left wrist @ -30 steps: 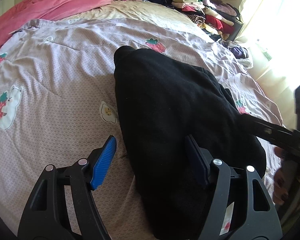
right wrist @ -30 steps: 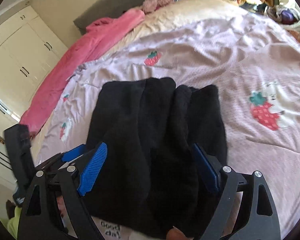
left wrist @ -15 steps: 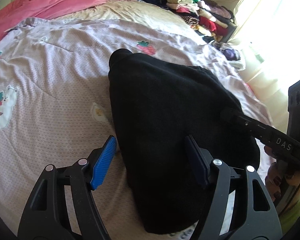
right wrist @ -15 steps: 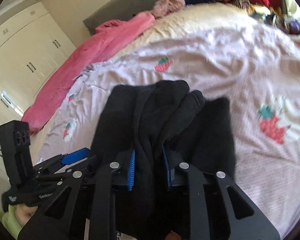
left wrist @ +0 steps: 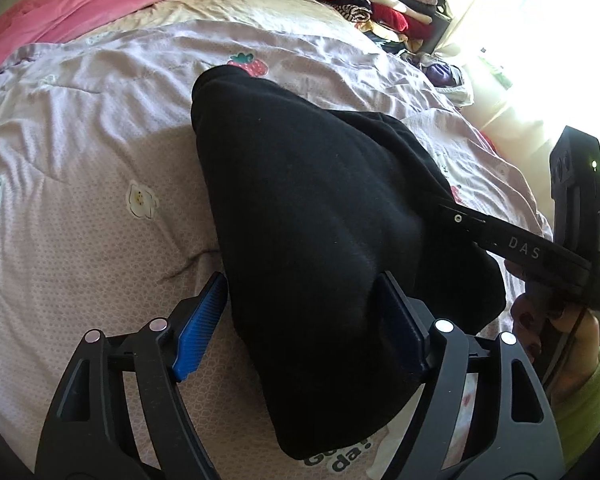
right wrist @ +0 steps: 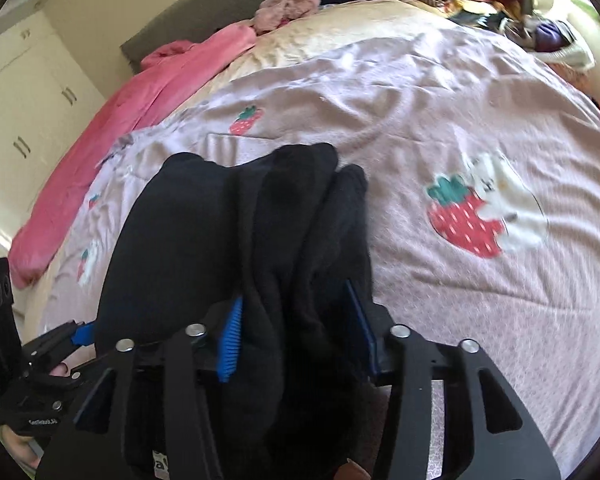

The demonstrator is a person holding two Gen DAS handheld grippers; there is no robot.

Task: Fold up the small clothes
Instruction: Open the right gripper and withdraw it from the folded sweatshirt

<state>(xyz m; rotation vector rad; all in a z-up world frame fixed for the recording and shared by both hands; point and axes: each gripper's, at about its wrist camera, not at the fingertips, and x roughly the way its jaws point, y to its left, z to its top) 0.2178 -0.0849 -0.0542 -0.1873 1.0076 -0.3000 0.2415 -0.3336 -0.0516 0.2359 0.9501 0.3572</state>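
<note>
A black garment (left wrist: 320, 208) lies folded in a thick mound on the lilac strawberry quilt (left wrist: 80, 160). My left gripper (left wrist: 300, 320) straddles its near end. Its jaws are opening: one blue pad (left wrist: 200, 320) stands at the cloth's left edge, the other rests over the cloth. In the right wrist view, bunched folds of the black garment (right wrist: 204, 232) fill the gap of my right gripper (right wrist: 294, 332). Those jaws are opening too, and the cloth sits loosely between the pads. The right gripper's finger (left wrist: 520, 248) reaches the garment's right side.
A pink blanket (left wrist: 80, 4) lies along the far left of the bed. A pile of folded clothes (left wrist: 380, 4) sits at the far right by a bright window. Cream wardrobes (right wrist: 28, 92) stand left of the bed. A hand in a green sleeve (left wrist: 580, 360) holds the right gripper.
The right gripper shut on the garment's middle folds, then its jaws parted again. The right gripper came further into the left view. The left jaws widened a little.
</note>
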